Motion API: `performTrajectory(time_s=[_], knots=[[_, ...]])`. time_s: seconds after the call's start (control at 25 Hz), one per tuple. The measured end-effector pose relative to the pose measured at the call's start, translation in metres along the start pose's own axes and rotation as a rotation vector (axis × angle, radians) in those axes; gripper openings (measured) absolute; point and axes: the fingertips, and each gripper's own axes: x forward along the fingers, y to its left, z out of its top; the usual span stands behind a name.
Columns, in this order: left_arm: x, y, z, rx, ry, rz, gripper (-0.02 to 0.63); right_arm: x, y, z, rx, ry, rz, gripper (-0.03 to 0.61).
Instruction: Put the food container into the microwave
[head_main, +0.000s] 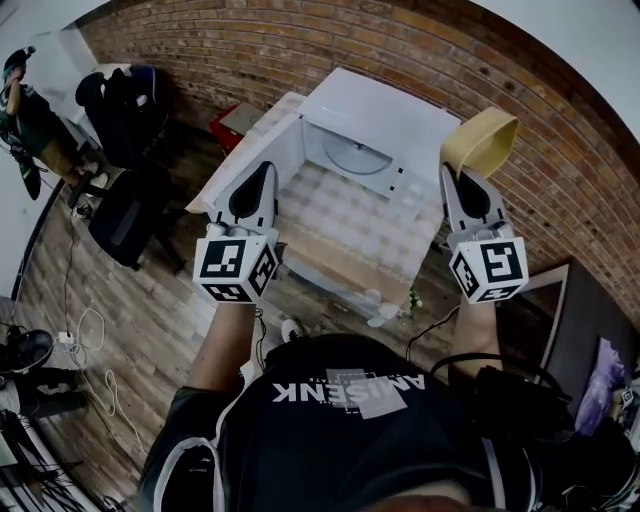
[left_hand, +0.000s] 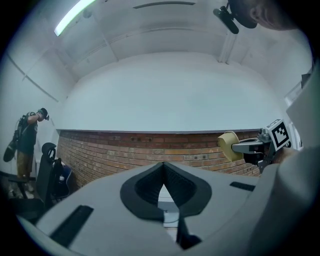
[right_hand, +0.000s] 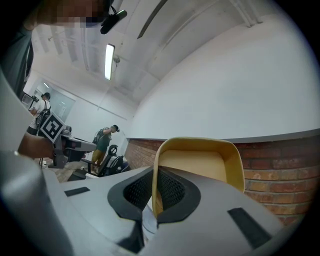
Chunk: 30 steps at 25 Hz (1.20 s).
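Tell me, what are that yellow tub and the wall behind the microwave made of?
Yellow tub: probably plastic, judging by its thin wall, smooth matte surface and rounded moulded corners.
Wall: brick by the look of it, reddish blocks with paler mortar lines, rough and unpainted. Whether it is solid brick or only a facing I cannot tell.

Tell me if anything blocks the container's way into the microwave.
Nothing visible does. The microwave door is open and the cavity looks bare. The right hand-held gripper holds the container to the opening's right; the left hand-held gripper is off by the door.

Yellow food container (head_main: 485, 140) upright beside open microwave (head_main: 392, 106)
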Motion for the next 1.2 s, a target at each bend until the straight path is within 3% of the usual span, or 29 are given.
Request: performTrajectory(time_s=[0.72,0.96,1.2], knots=[[0.045,0.094,-0.021,-0.131,0.025,-0.172,0.012,0.079,0.051,0.005,-0.025,0.071,-0.087,0.043],[0.066,0.093,-0.032,-0.134,0.034,-0.192,0.012,0.089,0.040,-0.005,-0.047,0.116,-0.105,0.043],[0.097,0.094,-0.043,-0.112,0.068,-0.156,0.012,0.116,0.021,-0.019,-0.037,0.106,-0.065,0.043]])
